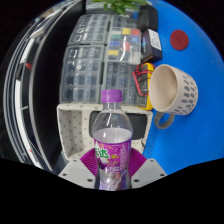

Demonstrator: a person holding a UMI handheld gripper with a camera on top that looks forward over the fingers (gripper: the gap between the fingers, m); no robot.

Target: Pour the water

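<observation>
A clear plastic bottle (111, 140) with a purple cap and a purple and green label stands upright between my fingers. My gripper (111, 165) is shut on the bottle, the magenta pads (84, 162) pressing on the label at both sides. A cream mug (172, 91) with a dotted pattern and a handle sits ahead and to the right of the bottle, its opening turned toward me. The bottle looks held above the table, level with the mug's lower part.
A clear plastic drawer organiser (95, 70) stands behind the bottle. A white perforated basket (76, 125) is just left of the bottle. A blue surface (195, 55) with a red round spot (179, 40) lies beyond the mug. A yellow object (146, 85) sits beside the mug.
</observation>
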